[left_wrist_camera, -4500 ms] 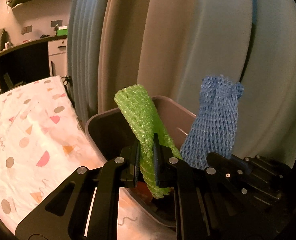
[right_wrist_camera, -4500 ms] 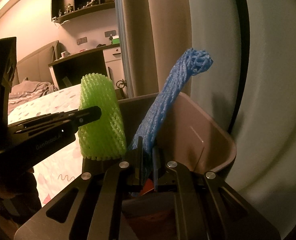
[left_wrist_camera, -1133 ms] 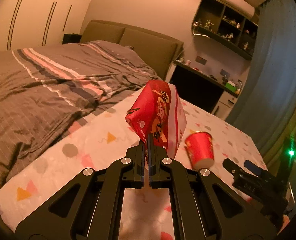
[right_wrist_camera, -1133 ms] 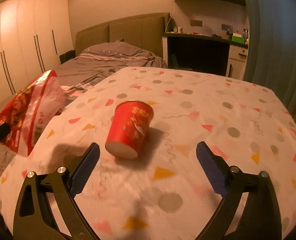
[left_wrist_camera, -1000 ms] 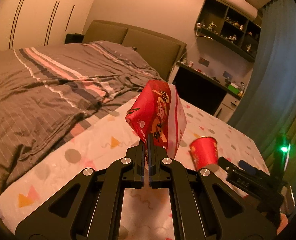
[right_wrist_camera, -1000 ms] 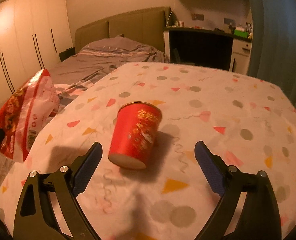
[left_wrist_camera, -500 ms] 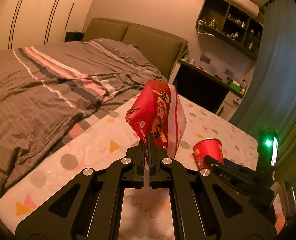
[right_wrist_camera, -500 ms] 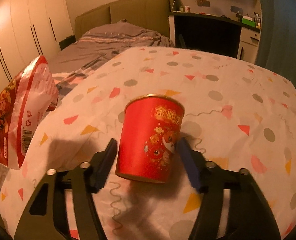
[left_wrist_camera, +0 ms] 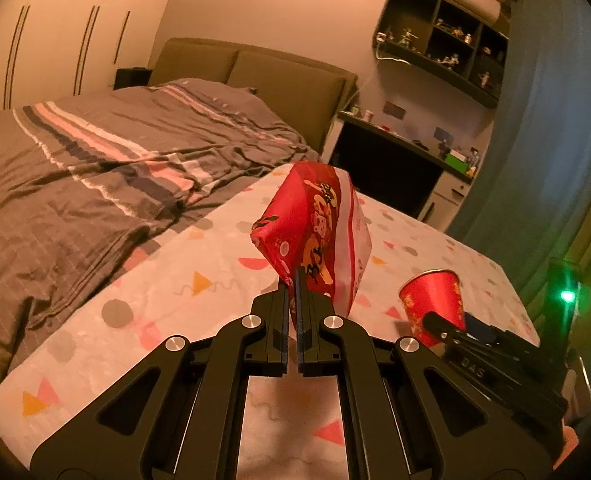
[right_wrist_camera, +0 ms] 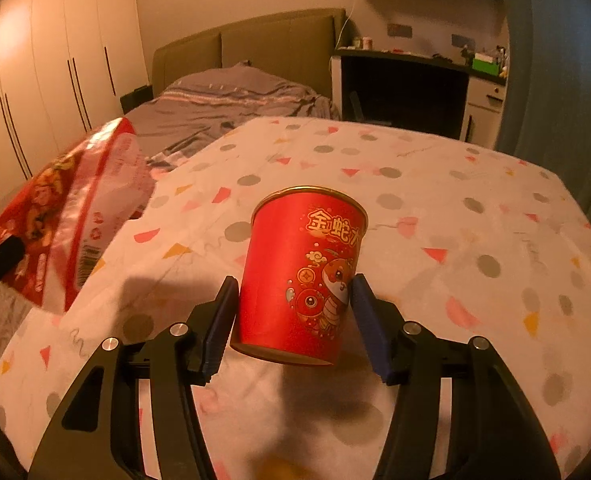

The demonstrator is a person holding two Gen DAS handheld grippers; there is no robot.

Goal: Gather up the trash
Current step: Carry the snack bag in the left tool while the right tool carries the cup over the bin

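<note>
My left gripper (left_wrist_camera: 294, 300) is shut on a red and white snack bag (left_wrist_camera: 313, 236) and holds it above the patterned table; the bag also shows at the left of the right wrist view (right_wrist_camera: 75, 212). A red paper cup (right_wrist_camera: 301, 276) with gold print lies tilted on the table between my right gripper's (right_wrist_camera: 295, 312) fingers. The blue pads (right_wrist_camera: 219, 320) press both sides of the cup. The cup (left_wrist_camera: 433, 300) and right gripper also show at the right of the left wrist view.
The table wears a white cloth (right_wrist_camera: 455, 208) with coloured dots and triangles. A bed with a grey striped quilt (left_wrist_camera: 95, 168) stands behind and left. A dark desk (right_wrist_camera: 403, 92) and blue curtain (left_wrist_camera: 543, 120) stand at the back right.
My right gripper has moved in around the cup and closed its fingers onto the cup's sides. My left gripper keeps holding the snack bag, nearly still.
</note>
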